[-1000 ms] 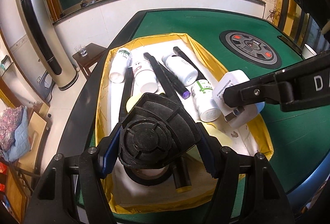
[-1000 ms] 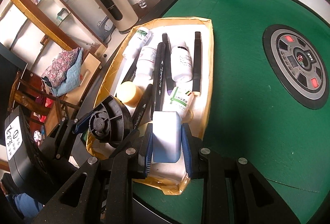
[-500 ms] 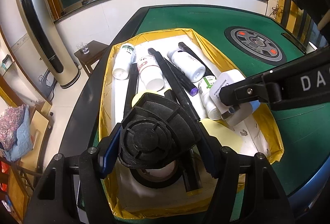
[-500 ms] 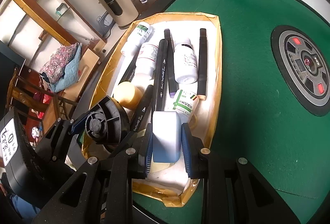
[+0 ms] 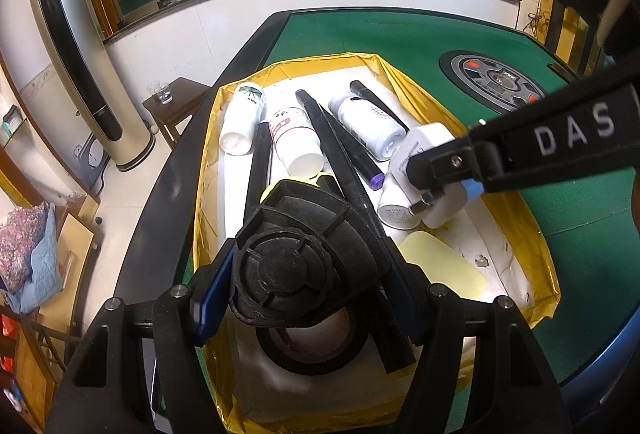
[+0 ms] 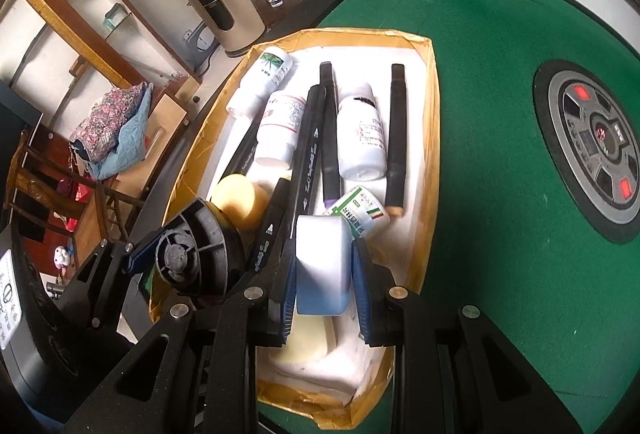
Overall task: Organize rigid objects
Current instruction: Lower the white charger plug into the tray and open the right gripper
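Over tray (image 5: 538, 234), both claws have sunk closer w/ loads: left claw (image 5: 308, 270) pinching black caster (image 5: 296, 254), right claw (image 6: 323, 270) pinching white plug adapter (image 6: 322, 262); release approx. next.

Four white bottles (image 6: 362, 132), five black markers (image 6: 396, 136)
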`<action>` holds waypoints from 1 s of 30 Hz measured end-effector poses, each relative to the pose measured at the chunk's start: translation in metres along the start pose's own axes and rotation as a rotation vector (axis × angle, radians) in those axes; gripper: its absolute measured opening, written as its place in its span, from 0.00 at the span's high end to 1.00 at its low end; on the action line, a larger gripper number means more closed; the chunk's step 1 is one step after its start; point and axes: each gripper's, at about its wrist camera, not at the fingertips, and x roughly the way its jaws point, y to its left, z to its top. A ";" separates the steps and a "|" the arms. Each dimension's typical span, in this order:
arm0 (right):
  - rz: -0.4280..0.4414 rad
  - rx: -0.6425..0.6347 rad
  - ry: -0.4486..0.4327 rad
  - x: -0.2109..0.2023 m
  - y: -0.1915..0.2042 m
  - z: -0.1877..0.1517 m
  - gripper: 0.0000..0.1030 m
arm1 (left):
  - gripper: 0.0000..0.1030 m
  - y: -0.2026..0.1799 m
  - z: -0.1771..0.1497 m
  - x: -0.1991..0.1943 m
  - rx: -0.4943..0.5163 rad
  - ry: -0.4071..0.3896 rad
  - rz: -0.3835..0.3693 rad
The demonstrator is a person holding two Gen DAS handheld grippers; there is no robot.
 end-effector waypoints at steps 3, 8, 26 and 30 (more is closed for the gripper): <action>-0.008 -0.012 -0.006 0.002 0.002 0.006 0.78 | 0.34 0.001 0.000 0.001 -0.001 0.001 -0.002; -0.030 -0.038 -0.026 0.004 0.005 0.016 0.78 | 0.34 0.002 0.001 0.003 -0.001 0.004 -0.004; -0.031 -0.036 -0.060 0.018 0.002 0.045 0.78 | 0.34 0.004 0.001 0.006 -0.053 0.027 -0.044; -0.012 -0.014 -0.055 0.021 -0.002 0.052 0.78 | 0.34 0.001 -0.001 0.005 -0.049 0.029 -0.048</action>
